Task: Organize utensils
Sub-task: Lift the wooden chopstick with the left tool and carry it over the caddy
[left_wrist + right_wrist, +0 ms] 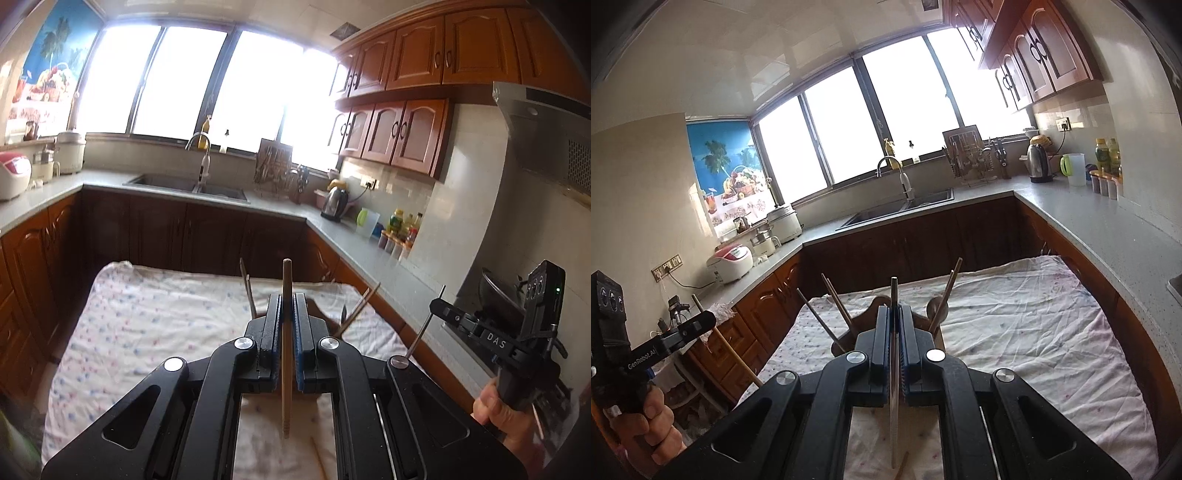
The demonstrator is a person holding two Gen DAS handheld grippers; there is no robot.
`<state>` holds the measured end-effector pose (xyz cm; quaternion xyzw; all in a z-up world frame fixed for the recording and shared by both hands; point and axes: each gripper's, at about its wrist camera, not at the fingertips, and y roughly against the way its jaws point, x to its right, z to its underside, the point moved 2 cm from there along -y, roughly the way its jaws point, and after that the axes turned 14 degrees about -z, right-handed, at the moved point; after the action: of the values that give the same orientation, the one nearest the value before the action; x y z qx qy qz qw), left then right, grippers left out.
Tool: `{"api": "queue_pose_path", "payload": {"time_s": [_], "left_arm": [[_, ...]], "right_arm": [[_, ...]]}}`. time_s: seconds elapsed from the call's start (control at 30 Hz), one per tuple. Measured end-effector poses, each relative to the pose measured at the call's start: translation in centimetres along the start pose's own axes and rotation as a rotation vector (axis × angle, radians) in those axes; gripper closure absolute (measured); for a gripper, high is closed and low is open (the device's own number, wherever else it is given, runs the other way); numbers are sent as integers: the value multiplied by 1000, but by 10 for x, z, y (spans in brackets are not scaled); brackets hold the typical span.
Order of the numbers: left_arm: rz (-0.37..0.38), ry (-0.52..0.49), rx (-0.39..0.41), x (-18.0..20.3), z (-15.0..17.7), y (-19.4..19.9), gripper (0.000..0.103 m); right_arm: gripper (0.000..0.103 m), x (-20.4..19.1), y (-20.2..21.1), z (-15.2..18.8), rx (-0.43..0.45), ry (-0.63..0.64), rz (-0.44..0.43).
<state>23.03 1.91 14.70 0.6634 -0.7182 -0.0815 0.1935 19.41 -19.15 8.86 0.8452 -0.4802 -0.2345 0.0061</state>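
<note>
While both grippers sit above the cloth-covered table (147, 325), each one pinches a single utensil. Left gripper (287, 306): jaws pressed together on a wooden chopstick (286, 332) that stands nearly upright between the blue pads, top end poking above the fingertips, lower end hanging down over the cloth. Right gripper (894, 314): jaws likewise closed, clamping a thin metal utensil (894, 387), flat shaft running upright between the pads; which kind of utensil, cannot tell. Same right gripper shows at the right edge of the left wrist view (443, 308), held by a hand (498, 410), metal piece slanting through its tip. Left gripper shows at the left edge of the right wrist view (701, 319), also gripped by a hand (646, 424), wooden stick slanting through it. Just past both grippers on the table stands a brown wooden holder (875, 301), mostly hidden behind the fingers, with several chopsticks (836, 306) leaning out of it at angles, left and right. One more wooden stick (903, 463) lies flat on the cloth below the right gripper, only partly seen. Background: grey countertop (332, 229) with sink (184, 184), kettle (334, 203), bottles (402, 225), bright windows (177, 81) behind, wooden cabinets (406, 59) overhead.
</note>
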Motion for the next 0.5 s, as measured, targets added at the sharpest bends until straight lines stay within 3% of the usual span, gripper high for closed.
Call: {"api": "queue_pose_path", "payload": {"time_s": [0.3,0.5], "left_arm": [[-11,-31,142,17,-49,-22,98],[-25,-40,174,25,-56,-51,98]], "right_arm": [[98,6,-17,-50,115,33,0],[99,13,-31,-69,163,61,13]]}}
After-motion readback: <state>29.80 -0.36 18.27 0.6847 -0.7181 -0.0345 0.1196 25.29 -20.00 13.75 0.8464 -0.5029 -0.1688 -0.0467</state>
